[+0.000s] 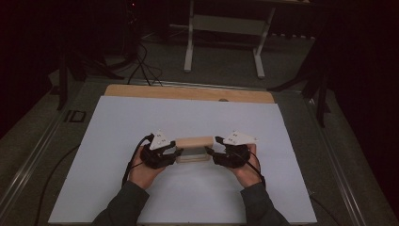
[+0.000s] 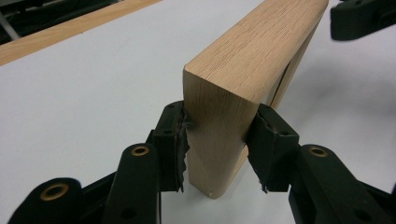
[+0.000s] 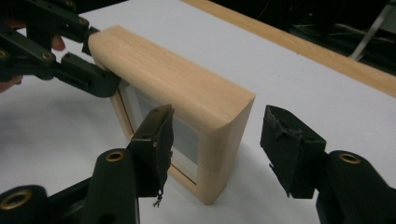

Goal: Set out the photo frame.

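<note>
Where overhead hides it, wooden frame (image 3: 187,100) glass pane (image 3: 184,135) facing right gripper (image 3: 217,151).

A pale, light-oak wooden frame (image 3: 187,100) with fine straight grain is seen, its inset panel (image 3: 184,135) a dull grey. The left claw (image 2: 218,144) and right claw (image 3: 219,149) are matt black, with brass-coloured rivets at the joints and frayed black pads (image 3: 285,144). Each is topped by a light grey three-cornered plate (image 1: 161,139) marked with small dark dots. The counter (image 1: 141,113) is covered in plain white, edged at the back by a tan wooden strip (image 1: 188,92). Dark grey sleeves (image 1: 123,207) are worn.
</note>
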The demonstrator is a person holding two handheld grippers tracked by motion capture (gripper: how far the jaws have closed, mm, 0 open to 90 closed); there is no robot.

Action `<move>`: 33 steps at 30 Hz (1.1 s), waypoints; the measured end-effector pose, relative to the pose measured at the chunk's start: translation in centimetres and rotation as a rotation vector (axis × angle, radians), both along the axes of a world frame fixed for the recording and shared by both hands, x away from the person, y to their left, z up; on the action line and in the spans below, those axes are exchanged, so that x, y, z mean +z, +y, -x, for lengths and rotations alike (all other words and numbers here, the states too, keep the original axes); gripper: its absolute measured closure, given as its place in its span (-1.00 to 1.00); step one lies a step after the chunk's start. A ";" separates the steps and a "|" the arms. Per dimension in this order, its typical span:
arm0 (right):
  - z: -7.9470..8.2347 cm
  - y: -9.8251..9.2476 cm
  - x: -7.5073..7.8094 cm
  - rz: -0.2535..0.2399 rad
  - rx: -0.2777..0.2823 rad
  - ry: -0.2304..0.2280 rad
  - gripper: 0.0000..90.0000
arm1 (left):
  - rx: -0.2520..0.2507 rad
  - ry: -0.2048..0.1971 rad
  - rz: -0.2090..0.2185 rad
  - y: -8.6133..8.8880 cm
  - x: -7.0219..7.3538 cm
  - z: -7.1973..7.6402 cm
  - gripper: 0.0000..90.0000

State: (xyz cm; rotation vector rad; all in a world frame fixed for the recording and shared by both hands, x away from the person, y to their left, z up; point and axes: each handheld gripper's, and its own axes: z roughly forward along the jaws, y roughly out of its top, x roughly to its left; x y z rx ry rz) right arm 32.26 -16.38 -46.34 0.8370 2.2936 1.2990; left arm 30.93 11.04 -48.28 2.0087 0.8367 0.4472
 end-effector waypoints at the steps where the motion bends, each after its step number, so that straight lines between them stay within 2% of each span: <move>1: 0.0 0.1 -0.1 0.000 0.003 0.008 -0.06 | 0.000 0.000 0.000 0.0 0.0 0.0 0.30; 10: -1.1 0.7 -1.1 0.011 0.029 0.054 -0.15 | 0.002 -0.002 0.000 0.0 0.0 0.0 0.31; 16: -1.6 1.2 -1.6 0.004 0.050 0.062 -0.17 | 0.001 -0.003 -0.002 0.0 0.0 0.0 0.30; 33: -2.1 1.5 -1.5 0.002 0.051 0.070 -0.08 | 0.010 -0.004 -0.008 -0.1 0.0 -0.3 0.30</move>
